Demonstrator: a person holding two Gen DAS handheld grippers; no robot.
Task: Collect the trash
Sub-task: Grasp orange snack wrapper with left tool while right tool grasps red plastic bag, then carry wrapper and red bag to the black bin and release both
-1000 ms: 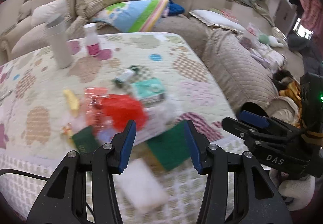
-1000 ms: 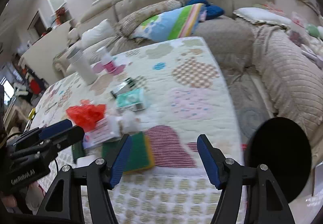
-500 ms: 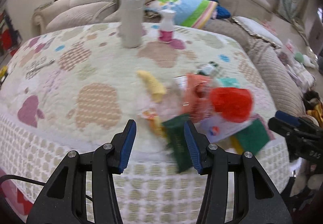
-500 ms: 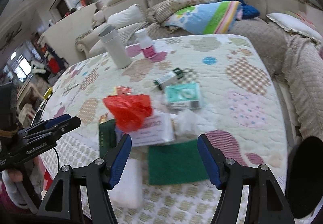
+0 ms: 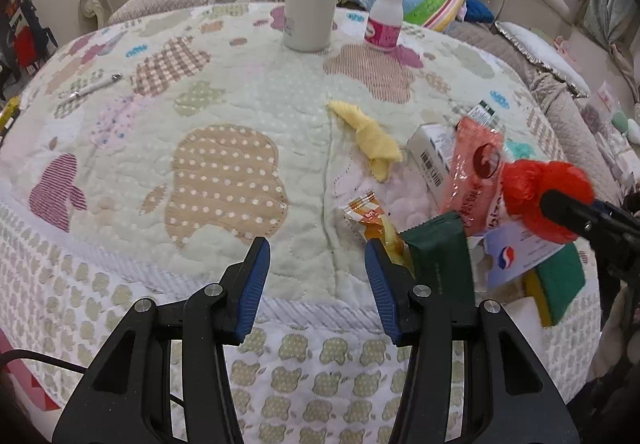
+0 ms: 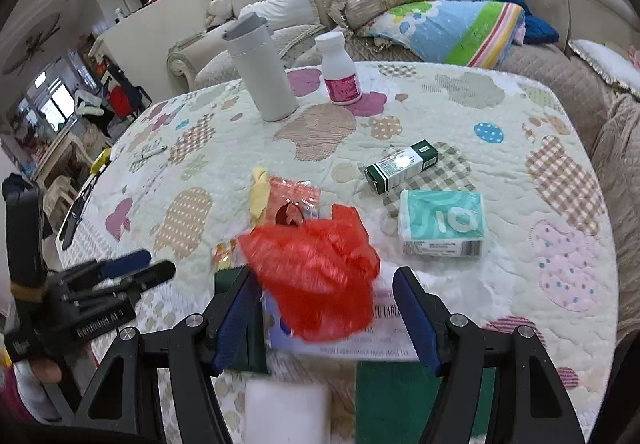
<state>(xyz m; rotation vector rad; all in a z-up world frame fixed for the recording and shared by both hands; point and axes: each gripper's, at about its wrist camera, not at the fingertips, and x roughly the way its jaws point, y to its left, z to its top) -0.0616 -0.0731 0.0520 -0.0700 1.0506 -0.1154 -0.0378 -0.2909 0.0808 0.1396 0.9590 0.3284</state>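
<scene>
**Over the red bag, right tongs spread**

Directly ahead of my right tongs (image 6: pixel 326 318), the crumpled red plastic bag (image 6: pixel 316 276) is lying on the quilted surface (image 6: pixel 460 116), heaped on a printed paper sheet (image 6: pixel 384 332) near the front edge. I am holding these tongs released, jaws wide, one blue pad on each side of the bag and neither touching it as far as I can tell; the bag is blurred. It is bunched rather than long, with its wider spread running roughly across my jaw gap, so I judge a straight push forward and down should seat it between the pads.

My left tongs (image 5: pixel 316 284) are also hanging released, gripping nothing, pointing at bare quilt well to the left of the bag. From there the bag (image 5: pixel 540 192) is sitting off to the right, beyond the orange snack wrapper (image 5: pixel 370 216) and the dark green packet (image 5: pixel 440 256). The right hand is clearly nearer, so I would take the bag with it.
</scene>
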